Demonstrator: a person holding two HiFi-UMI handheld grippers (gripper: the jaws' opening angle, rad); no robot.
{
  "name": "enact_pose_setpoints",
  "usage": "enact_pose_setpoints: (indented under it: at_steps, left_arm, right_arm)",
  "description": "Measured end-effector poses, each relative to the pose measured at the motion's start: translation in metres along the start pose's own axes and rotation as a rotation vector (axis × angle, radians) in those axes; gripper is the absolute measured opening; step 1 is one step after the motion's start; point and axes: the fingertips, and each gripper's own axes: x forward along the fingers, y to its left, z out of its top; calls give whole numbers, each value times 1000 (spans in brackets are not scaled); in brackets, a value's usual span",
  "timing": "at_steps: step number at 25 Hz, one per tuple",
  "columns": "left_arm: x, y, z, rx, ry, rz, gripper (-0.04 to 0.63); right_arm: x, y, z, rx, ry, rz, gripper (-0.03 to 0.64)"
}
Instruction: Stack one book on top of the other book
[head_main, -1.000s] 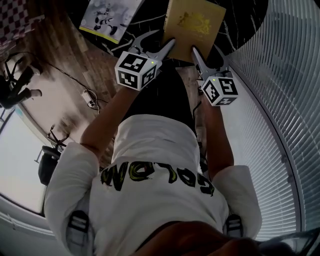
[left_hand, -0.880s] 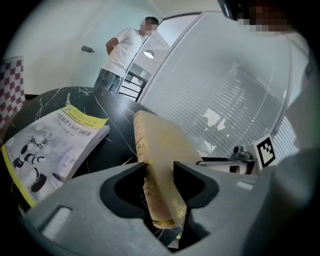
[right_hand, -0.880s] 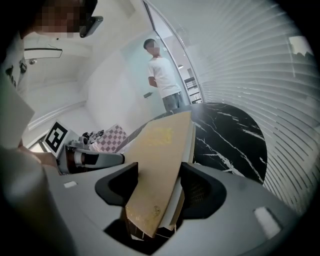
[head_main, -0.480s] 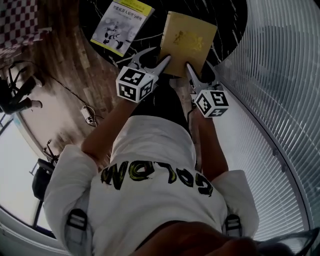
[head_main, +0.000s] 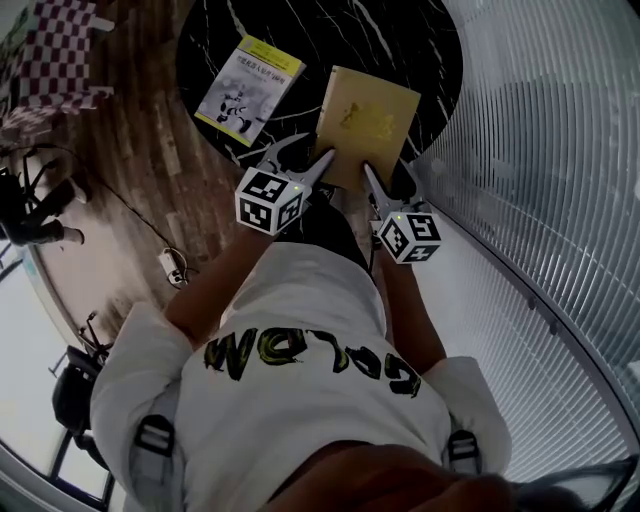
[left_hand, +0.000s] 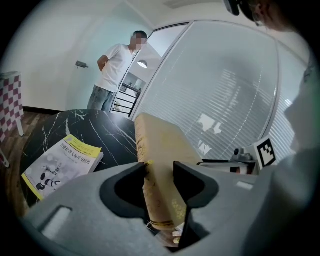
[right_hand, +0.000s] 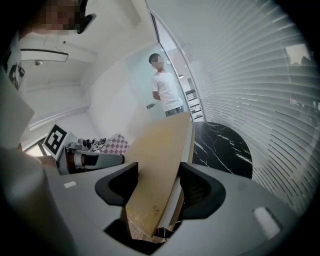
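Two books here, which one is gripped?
The gold book: both the left gripper and the right gripper are shut on its near edge. The white, yellow-trimmed book lies flat on the black table, untouched.

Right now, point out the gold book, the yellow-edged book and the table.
gold book (head_main: 365, 125), head view, middle of its cover.
yellow-edged book (head_main: 250, 92), head view, middle of its cover.
table (head_main: 400, 40), head view, bare marble top.
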Motion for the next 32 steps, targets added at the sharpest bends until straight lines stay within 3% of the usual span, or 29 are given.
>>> enact_pose_setpoints:
  at_steps: [8,20,32]
  left_arm:
    - [-23,18,6,-18,-26,54,186]
    - [-96,71,-5,-116,-120,233,186]
    - [-104,93,4,-94,-123,234,186]
  right_arm:
    - [15,24,5,-16,11,55,262]
    - [61,100,-5,-108,85,237,261]
    - [77,114,-3,-113,102,261,244]
